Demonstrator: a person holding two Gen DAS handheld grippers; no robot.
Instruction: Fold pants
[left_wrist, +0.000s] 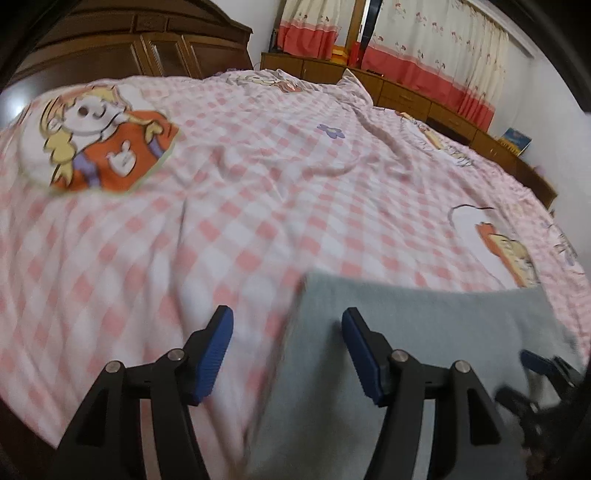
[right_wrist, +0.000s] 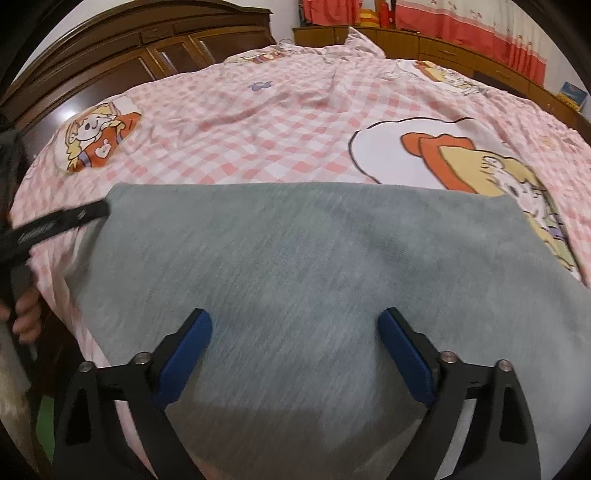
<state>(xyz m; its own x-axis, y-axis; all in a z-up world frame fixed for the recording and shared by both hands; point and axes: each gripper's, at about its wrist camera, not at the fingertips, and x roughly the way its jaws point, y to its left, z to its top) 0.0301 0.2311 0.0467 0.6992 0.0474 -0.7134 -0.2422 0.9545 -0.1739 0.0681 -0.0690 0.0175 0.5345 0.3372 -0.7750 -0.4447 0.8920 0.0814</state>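
Note:
Grey pants (right_wrist: 303, 258) lie folded flat as a broad rectangle on the pink checked bedspread (right_wrist: 258, 122). My right gripper (right_wrist: 295, 325) hovers open above their near half, with nothing between its blue pads (right_wrist: 184, 350). In the left wrist view the pants (left_wrist: 424, 325) fill the lower right, and my left gripper (left_wrist: 288, 321) stands open over their left edge, one finger over the bedspread (left_wrist: 221, 184), the other over the grey cloth. The right gripper's tip (left_wrist: 543, 365) shows at the far right. The left gripper's finger (right_wrist: 66, 218) reaches the pants' far left corner.
A dark wooden wardrobe (right_wrist: 129, 44) stands beyond the bed's far left side. Low wooden cabinets (left_wrist: 424, 96) and red-and-white curtains (left_wrist: 443, 44) line the back right wall. A hand (right_wrist: 26, 310) holds the left tool at the bed's left edge.

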